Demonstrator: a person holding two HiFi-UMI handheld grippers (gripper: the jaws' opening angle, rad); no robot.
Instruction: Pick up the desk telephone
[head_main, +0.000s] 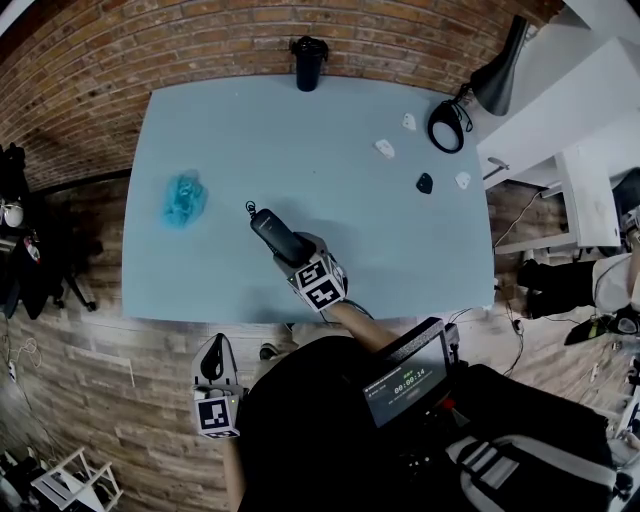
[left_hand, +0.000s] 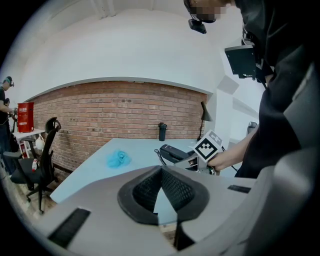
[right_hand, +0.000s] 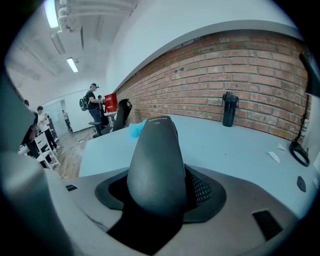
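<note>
Brick wall (head_main: 200, 40) backs a pale blue table (head_main: 400, 230), which carries little: a black tumbler (head_main: 308, 62) at the far edge, a crumpled blue object (head_main: 184, 198) to the left, and a desk lamp (head_main: 470, 95) with a few small pieces at the right. Near the middle, the right gripper (head_main: 300, 255) is clamped on the desk telephone (head_main: 268, 225), a black handset whose rounded body fills the space between the jaws in the right gripper view. From the left gripper view the handset appears to hang just above the tabletop, with its coiled cord (head_main: 250, 208) dangling from the far end. The left gripper (head_main: 212, 352) hangs off the near edge of the table, its jaws meeting at the tips with nothing between them, so it gives no support. The main risk seems to be the hold itself: the jaws grip one end, and most of the smooth, curved shell juts out beyond them, so a quick tilt or swing could make the handset pivot or slide out. The cord is a second hazard. Where it leads cannot be made out, and if it is tethered or catches on the table, a further lift could tug the handset loose.
</note>
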